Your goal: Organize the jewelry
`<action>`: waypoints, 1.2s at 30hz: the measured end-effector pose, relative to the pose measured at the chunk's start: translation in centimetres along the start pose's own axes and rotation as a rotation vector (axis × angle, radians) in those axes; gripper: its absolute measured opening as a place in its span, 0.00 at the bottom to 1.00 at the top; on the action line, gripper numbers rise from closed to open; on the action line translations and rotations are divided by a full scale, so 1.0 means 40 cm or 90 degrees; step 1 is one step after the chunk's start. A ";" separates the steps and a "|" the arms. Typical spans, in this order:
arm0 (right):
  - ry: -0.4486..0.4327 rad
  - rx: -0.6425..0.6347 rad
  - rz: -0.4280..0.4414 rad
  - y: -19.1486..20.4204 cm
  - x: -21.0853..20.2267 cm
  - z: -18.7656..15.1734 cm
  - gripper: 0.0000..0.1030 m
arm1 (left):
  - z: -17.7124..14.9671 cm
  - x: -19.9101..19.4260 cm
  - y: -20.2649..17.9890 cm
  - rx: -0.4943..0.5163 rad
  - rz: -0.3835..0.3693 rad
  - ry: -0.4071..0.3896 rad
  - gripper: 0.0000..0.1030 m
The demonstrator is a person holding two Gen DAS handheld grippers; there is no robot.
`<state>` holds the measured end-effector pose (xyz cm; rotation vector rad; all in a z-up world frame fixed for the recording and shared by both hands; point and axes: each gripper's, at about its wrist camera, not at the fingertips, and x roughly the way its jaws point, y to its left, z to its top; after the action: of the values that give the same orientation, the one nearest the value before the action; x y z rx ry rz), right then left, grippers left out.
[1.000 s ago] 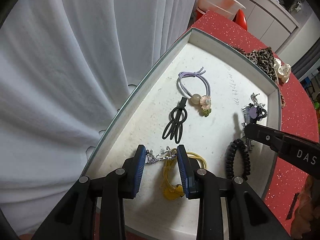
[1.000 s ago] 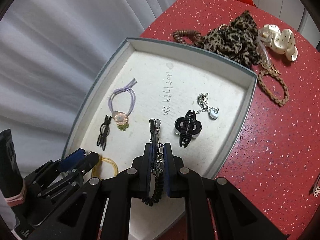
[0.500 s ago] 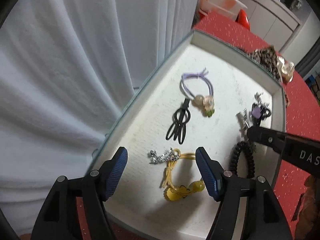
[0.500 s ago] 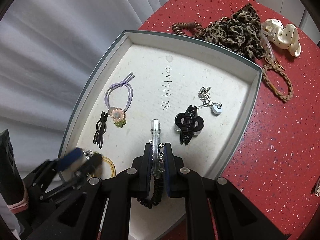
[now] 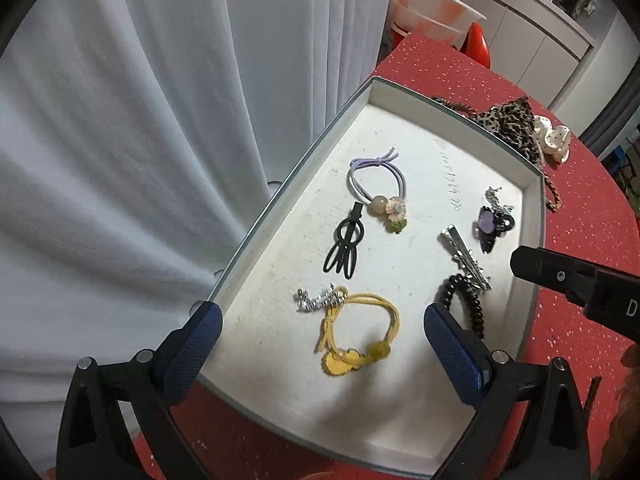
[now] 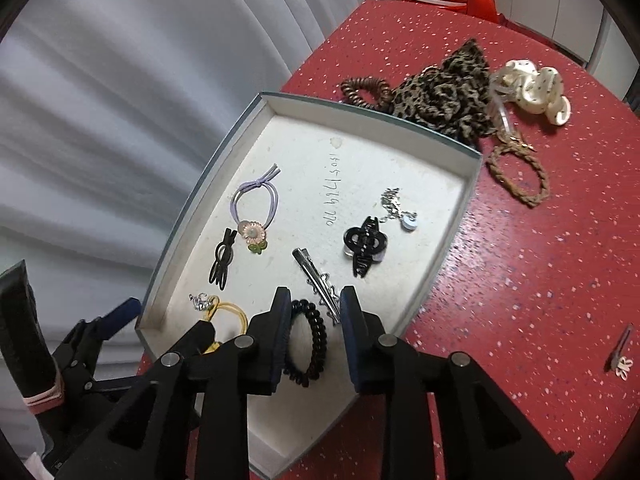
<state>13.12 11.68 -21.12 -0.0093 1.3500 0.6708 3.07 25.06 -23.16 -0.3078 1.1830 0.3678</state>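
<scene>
Opening both my left gripper point(image 5: 320, 344) and right gripper point(image 6: 314, 316) over the white tray point(image 5: 400, 420), nothing clamped; only my right view shows the small white bow clip point(image 6: 622, 362) on the red table point(image 6: 540, 280).

A home kitchen corner — white cabinets point(image 5: 532, 40), a curtain point(image 5: 160, 120), a red speckled table point(image 6: 540, 260).
</scene>
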 end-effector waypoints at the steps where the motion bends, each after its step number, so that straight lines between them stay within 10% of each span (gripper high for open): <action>1: 0.002 0.004 -0.002 -0.004 -0.008 -0.007 0.29 | -0.001 -0.003 0.003 -0.003 -0.002 0.003 0.98; 36: 0.015 0.014 -0.080 -0.009 -0.128 -0.127 0.84 | -0.095 -0.117 0.010 -0.030 -0.006 0.044 0.99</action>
<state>8.44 7.22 -17.94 -0.0831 1.3671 0.5518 -1.85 23.27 -20.11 -0.3691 1.2420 0.3797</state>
